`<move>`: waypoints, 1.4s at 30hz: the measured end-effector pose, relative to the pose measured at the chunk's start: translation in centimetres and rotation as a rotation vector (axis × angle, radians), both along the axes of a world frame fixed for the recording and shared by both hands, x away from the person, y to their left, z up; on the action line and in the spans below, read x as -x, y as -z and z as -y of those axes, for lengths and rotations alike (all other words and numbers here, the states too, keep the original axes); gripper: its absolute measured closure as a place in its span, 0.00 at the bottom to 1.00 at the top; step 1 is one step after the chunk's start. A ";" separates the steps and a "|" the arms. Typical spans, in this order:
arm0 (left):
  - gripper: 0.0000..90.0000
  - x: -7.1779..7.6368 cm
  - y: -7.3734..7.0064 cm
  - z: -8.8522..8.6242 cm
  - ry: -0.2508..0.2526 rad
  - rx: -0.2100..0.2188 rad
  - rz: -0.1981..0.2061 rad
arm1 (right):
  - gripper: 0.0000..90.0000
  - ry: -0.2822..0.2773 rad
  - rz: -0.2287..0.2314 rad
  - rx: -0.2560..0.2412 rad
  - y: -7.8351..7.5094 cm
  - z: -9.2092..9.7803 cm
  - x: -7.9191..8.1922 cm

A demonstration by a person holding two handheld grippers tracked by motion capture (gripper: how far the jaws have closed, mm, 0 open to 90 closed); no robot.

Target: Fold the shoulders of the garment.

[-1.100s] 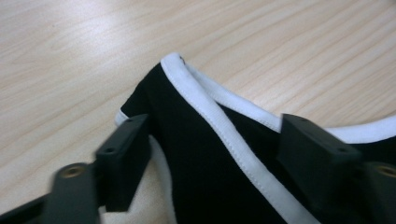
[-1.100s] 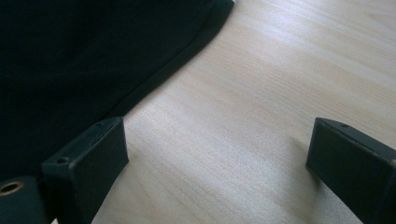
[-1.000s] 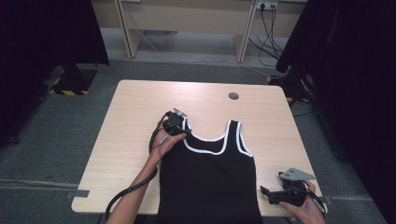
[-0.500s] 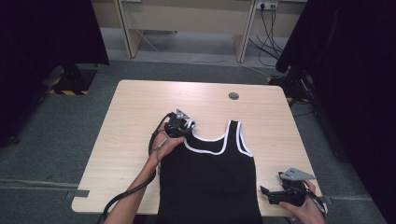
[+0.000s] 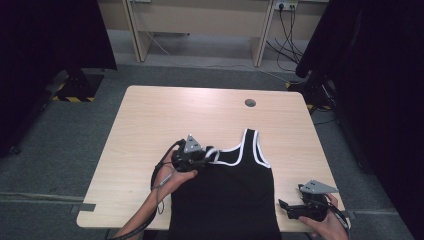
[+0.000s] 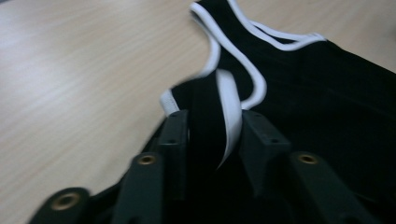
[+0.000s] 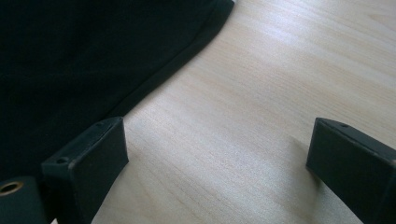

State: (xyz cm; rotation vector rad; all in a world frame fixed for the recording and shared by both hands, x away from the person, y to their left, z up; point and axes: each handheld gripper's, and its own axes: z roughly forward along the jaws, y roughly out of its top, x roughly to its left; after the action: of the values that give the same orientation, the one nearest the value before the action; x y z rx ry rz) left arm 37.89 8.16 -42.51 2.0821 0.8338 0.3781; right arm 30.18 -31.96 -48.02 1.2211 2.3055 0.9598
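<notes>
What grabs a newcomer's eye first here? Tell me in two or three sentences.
The black tank top with white trim, spread on the near half of the pale wooden table. Next, the left tongs pinching its near-left shoulder strap and folding it inward. The right tongs rest open on bare wood beside the garment's right hem.

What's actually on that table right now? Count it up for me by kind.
Garments: 1, a black tank top with white trim
Handheld grippers: 2, the left gripper shut on the top's strap, the right gripper open beside its hem
Total: 3
</notes>
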 end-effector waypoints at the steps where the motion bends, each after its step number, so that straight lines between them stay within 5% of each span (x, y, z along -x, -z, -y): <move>1: 0.55 0.5 -0.2 0.1 0.009 0.018 -0.003 | 0.06 0.002 0.001 0.000 0.0 0.0 0.0; 7: 0.41 0.6 -0.7 0.5 0.020 0.023 0.000 | 0.06 0.002 0.001 0.000 0.0 0.0 0.0; 11: 0.38 0.9 0.8 1.3 0.065 -0.025 -0.032 | 0.06 0.001 0.001 -0.001 0.0 0.0 0.0; 15: 0.36 1.2 2.1 1.3 0.057 -0.058 -0.042 | 0.06 -0.001 0.000 -0.002 0.0 0.0 0.1; 17: 0.59 1.2 2.8 1.3 0.065 -0.103 -0.015 | 0.06 -0.002 0.000 -0.002 0.0 0.0 0.1; 20: 0.87 1.5 2.7 1.2 0.073 -0.066 0.012 | 0.06 -0.002 0.000 -0.002 0.0 0.0 0.1; 23: 0.90 2.3 1.8 1.0 0.078 -0.021 0.035 | 0.06 -0.002 0.000 -0.002 0.0 0.0 0.1; 24: 0.90 3.6 0.9 0.6 0.083 0.034 0.048 | 0.06 -0.002 0.000 -0.002 0.0 0.0 0.1; 26: 0.90 4.3 0.7 0.3 0.092 0.052 0.050 | 0.06 -0.002 0.000 -0.002 0.0 0.0 0.1; 28: 0.88 6.1 1.2 -0.6 0.099 0.055 0.036 | 0.06 -0.003 0.000 -0.002 0.0 0.0 0.1; 32: 0.71 7.0 4.0 -1.1 0.097 0.026 -0.041 | 0.06 -0.001 0.000 -0.001 0.0 0.0 0.1; 34: 0.64 7.1 4.4 -1.2 0.084 0.021 -0.043 | 0.06 -0.001 0.001 0.000 0.0 0.0 0.0; 35: 0.51 7.0 4.4 -1.5 0.063 0.046 -0.037 | 0.06 0.002 -0.001 0.000 0.0 -0.1 0.0; 42: 0.32 6.6 3.1 -2.9 -0.003 0.088 -0.009 | 0.06 0.000 -0.005 0.002 0.0 -0.1 0.0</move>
State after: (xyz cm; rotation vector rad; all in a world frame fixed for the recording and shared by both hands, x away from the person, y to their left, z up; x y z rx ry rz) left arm 31.25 11.01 -45.58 2.0031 0.8439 0.3280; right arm 30.19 -31.89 -48.00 1.2242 2.3101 0.9555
